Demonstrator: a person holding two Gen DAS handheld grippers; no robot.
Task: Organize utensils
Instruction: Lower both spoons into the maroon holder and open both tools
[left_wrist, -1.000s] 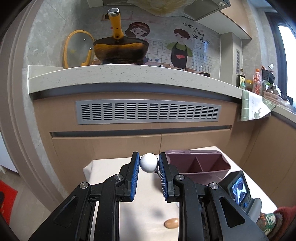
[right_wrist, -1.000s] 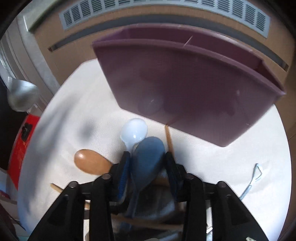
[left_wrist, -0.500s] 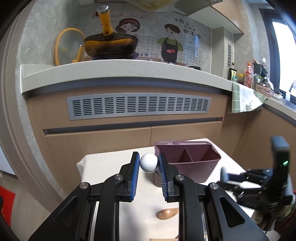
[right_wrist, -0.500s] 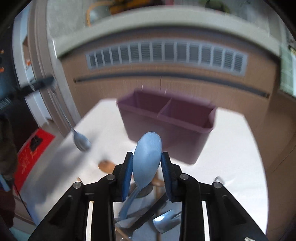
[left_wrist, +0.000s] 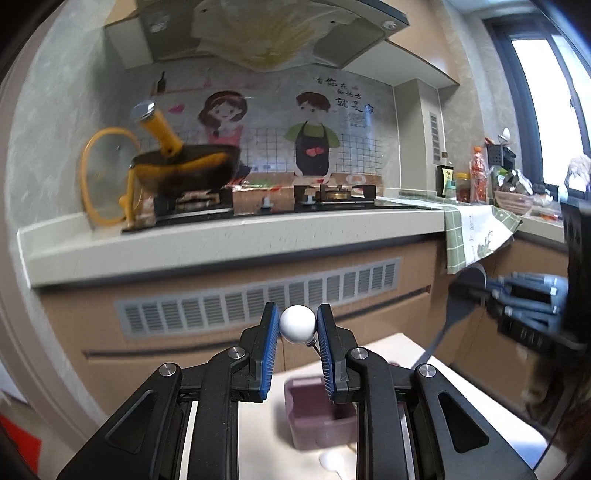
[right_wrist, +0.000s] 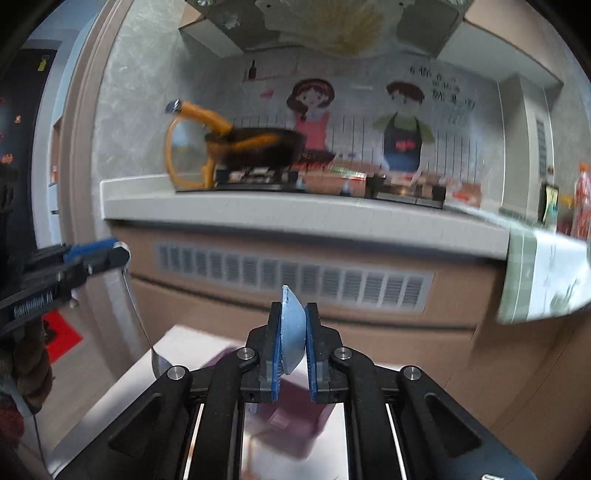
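My left gripper (left_wrist: 297, 328) is shut on the white ball end of a metal spoon (left_wrist: 297, 325), held high above the table; the spoon's thin handle and bowl hang down in the right wrist view (right_wrist: 138, 314). My right gripper (right_wrist: 292, 339) is shut on a blue spoon (right_wrist: 291, 332), gripped by its bowl edge-on. The left wrist view shows it at the far right (left_wrist: 463, 295), handle hanging down. The purple divided utensil box (left_wrist: 317, 417) stands on the white table below both grippers, also seen blurred in the right wrist view (right_wrist: 288, 421). A white spoon (left_wrist: 332, 461) lies in front of the box.
The kitchen counter (left_wrist: 236, 240) runs across behind the table, with a wok (left_wrist: 184, 173) on the stove and a green cloth (left_wrist: 476, 232) hanging over its right edge. Brown cabinet fronts with a vent grille (left_wrist: 258, 299) face the table.
Both grippers have risen well above the table with their spoons and tilted up toward the counter. The right gripper lifted the blue spoon off the table and turned it edge-on.
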